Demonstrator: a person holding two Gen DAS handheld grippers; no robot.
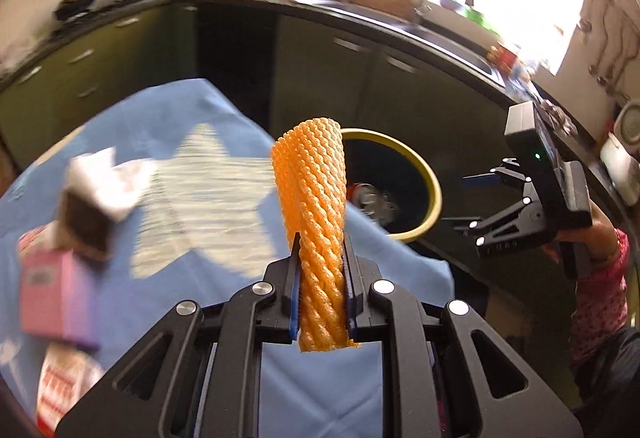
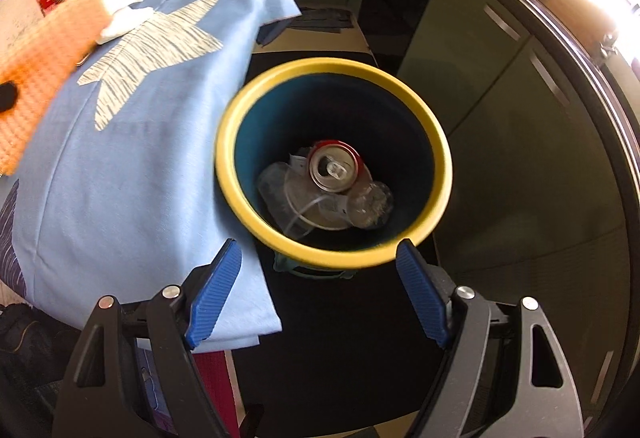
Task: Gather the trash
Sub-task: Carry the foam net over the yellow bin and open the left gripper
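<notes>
An orange foam net sleeve stands up between the blue pads of my left gripper, which is shut on it above the blue-clothed table. Its blurred end also shows at the left of the right wrist view as the foam net. Beyond the table's edge stands a dark bin with a yellow rim. My right gripper hangs open and empty above the bin rim. Inside lie a red can and clear plastic cups. The right gripper also shows beside the bin.
On the blue cloth with a grey star lie a crumpled white wrapper, a brown box and a pink box. Green cabinets and a dark counter with a sink curve behind. The floor around the bin is dark.
</notes>
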